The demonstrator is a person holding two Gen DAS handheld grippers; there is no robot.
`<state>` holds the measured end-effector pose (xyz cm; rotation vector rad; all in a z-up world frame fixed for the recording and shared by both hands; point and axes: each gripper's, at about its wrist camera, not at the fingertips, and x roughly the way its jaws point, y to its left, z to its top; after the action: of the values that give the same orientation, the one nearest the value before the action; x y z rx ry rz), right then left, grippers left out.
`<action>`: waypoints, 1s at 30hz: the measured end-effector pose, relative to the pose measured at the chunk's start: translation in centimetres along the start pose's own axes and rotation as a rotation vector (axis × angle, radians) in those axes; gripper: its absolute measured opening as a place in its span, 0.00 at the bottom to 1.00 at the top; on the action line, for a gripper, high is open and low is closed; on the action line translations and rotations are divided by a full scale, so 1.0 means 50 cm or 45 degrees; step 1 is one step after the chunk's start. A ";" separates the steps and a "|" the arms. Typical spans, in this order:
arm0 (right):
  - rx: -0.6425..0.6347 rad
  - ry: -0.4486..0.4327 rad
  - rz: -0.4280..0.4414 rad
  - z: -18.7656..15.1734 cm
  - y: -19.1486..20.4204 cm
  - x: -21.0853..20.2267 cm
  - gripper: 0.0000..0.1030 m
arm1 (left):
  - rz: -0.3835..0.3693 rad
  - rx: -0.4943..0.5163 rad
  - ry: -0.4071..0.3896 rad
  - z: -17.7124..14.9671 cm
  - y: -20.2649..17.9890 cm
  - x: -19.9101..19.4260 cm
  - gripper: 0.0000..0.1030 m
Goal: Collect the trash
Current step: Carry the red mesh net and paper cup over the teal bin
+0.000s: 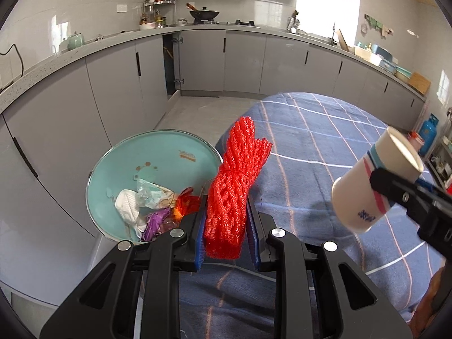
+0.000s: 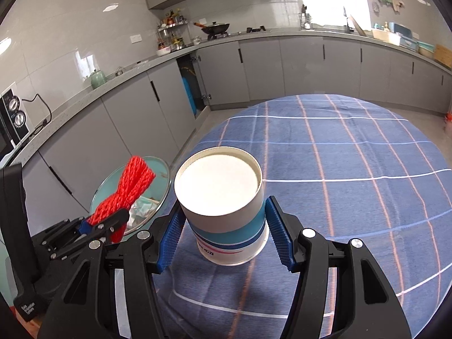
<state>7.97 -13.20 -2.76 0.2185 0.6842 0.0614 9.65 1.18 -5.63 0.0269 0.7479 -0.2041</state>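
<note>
My left gripper (image 1: 226,200) is shut on a red foam net (image 1: 234,175), which stands up between the blue pads at the table's edge. Just left of it, on the floor, is a teal trash bin (image 1: 158,141) holding tissue, plastic wrap and purple and orange scraps. My right gripper (image 2: 224,206) is shut on a white paper cup (image 2: 223,192) with teal and blue bands, held tilted above the blue plaid tablecloth (image 2: 353,169). The cup (image 1: 367,192) also shows at the right of the left wrist view. The right wrist view has the net (image 2: 132,186) over the bin (image 2: 165,175).
Grey floor cabinets (image 1: 113,90) curve round behind the bin, with one door ajar (image 1: 172,65). The counter carries a wok (image 1: 204,14), bottles and a microwave (image 2: 11,118). A blue gas cylinder (image 1: 428,130) stands at the far right.
</note>
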 end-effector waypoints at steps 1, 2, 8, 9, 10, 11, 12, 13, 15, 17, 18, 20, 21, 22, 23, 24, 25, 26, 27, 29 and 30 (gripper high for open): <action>-0.004 0.000 0.005 0.000 0.005 0.001 0.56 | 0.002 -0.002 -0.005 0.002 0.003 -0.001 0.24; -0.009 -0.001 0.007 0.001 0.010 0.002 0.56 | 0.005 -0.004 -0.009 0.005 0.007 -0.003 0.24; -0.020 0.004 0.034 0.012 0.032 0.013 0.56 | 0.024 -0.028 -0.022 0.018 0.029 -0.010 0.24; -0.020 0.004 0.040 0.014 0.035 0.015 0.56 | 0.029 -0.033 -0.025 0.021 0.034 -0.012 0.24; -0.019 0.006 0.049 0.017 0.040 0.018 0.56 | 0.032 -0.038 -0.028 0.023 0.037 -0.014 0.24; -0.019 0.008 0.060 0.020 0.046 0.021 0.56 | 0.038 -0.040 -0.032 0.025 0.042 -0.015 0.24; -0.020 0.009 0.067 0.020 0.049 0.022 0.56 | 0.049 -0.045 -0.038 0.028 0.049 -0.016 0.24; -0.022 0.011 0.075 0.021 0.055 0.025 0.56 | 0.059 -0.051 -0.042 0.029 0.056 -0.017 0.24; -0.032 0.016 0.089 0.022 0.066 0.030 0.56 | 0.072 -0.075 -0.040 0.034 0.072 -0.014 0.24; -0.038 0.023 0.102 0.024 0.077 0.034 0.56 | 0.085 -0.092 -0.034 0.035 0.081 -0.011 0.24; -0.040 0.025 0.109 0.023 0.081 0.036 0.56 | 0.090 -0.099 -0.030 0.036 0.086 -0.009 0.24; -0.049 0.027 0.125 0.025 0.093 0.040 0.56 | 0.098 -0.108 -0.028 0.037 0.094 -0.007 0.24; -0.054 0.026 0.130 0.025 0.098 0.040 0.56 | 0.103 -0.112 -0.027 0.037 0.097 -0.005 0.24; -0.061 0.027 0.138 0.028 0.106 0.043 0.56 | 0.108 -0.115 -0.026 0.037 0.100 -0.004 0.24; -0.065 0.028 0.145 0.029 0.110 0.045 0.56 | 0.111 -0.118 -0.024 0.037 0.102 -0.002 0.24; -0.069 0.029 0.150 0.032 0.116 0.047 0.56 | 0.115 -0.124 -0.021 0.037 0.106 0.000 0.24; -0.074 0.029 0.157 0.034 0.122 0.049 0.56 | 0.119 -0.128 -0.019 0.035 0.111 0.001 0.24; -0.079 0.030 0.163 0.035 0.127 0.052 0.56 | 0.123 -0.131 -0.019 0.036 0.113 0.003 0.24; -0.082 0.031 0.166 0.036 0.132 0.054 0.56 | 0.128 -0.136 -0.020 0.036 0.117 0.003 0.24; -0.090 0.036 0.176 0.039 0.143 0.061 0.56 | 0.135 -0.143 -0.021 0.038 0.125 0.005 0.24; -0.093 0.039 0.180 0.040 0.148 0.064 0.56 | 0.138 -0.146 -0.022 0.039 0.128 0.006 0.24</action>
<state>11.81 -5.95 -1.61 0.1960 0.6951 0.2252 12.41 7.23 -4.68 -0.0432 0.7381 -0.0577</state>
